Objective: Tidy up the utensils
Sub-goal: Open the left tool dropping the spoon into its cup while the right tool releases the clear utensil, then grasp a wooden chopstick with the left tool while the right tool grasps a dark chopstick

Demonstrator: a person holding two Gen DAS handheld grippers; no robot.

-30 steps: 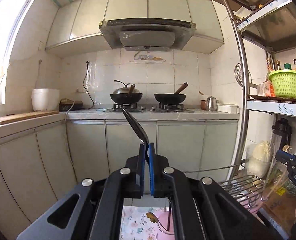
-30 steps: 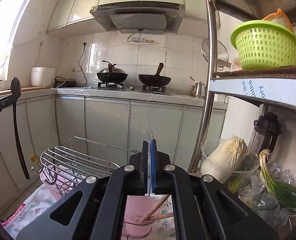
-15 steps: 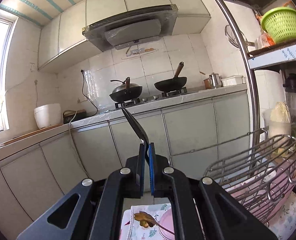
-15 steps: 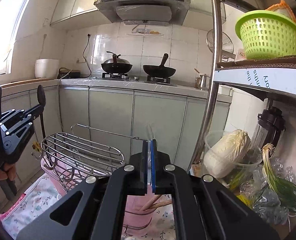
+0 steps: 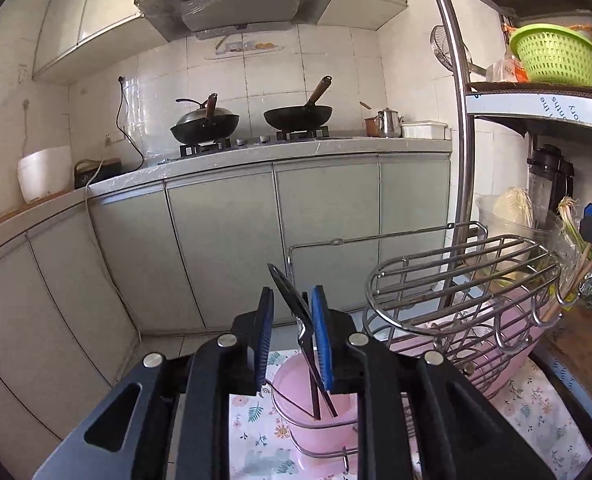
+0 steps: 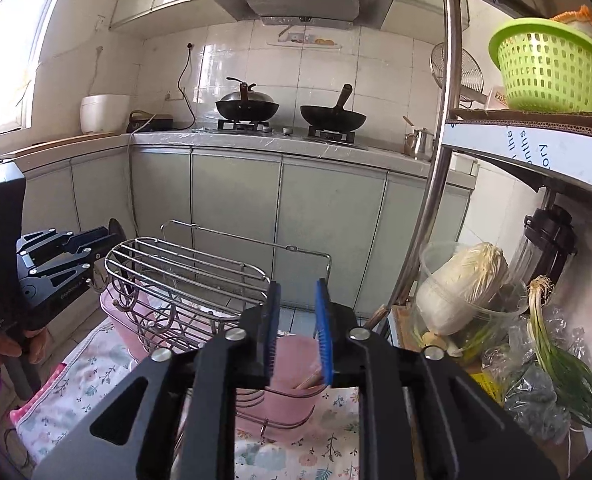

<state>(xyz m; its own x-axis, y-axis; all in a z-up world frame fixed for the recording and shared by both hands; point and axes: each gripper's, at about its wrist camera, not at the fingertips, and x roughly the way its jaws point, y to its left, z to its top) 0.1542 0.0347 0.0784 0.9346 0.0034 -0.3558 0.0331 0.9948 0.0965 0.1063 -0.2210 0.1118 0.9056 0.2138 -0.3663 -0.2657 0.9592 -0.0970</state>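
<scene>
In the left wrist view my left gripper (image 5: 292, 320) is open. A black spatula (image 5: 296, 308) stands between its fingers, leaning on the right pad, with its handle down in a pink utensil cup (image 5: 315, 400) held by a wire ring. In the right wrist view my right gripper (image 6: 297, 320) is open and empty above a second pink cup (image 6: 292, 376) that holds wooden chopsticks (image 6: 307, 380). The left gripper also shows there at the far left (image 6: 100, 240). A wire dish rack (image 6: 184, 272) over a pink tray stands between the two cups.
A floral cloth (image 6: 80, 376) lies under the rack. A steel shelf post (image 6: 435, 168) rises at the right, with a green basket (image 6: 551, 68), a blender, cabbage (image 6: 463, 280) and green onions beside it. Grey cabinets and a stove with two woks (image 5: 252, 120) stand behind.
Both grippers were shut and are now open. The left gripper lowered the spatula into the pink cup and released it. The right gripper let go of a thin clear thing.
</scene>
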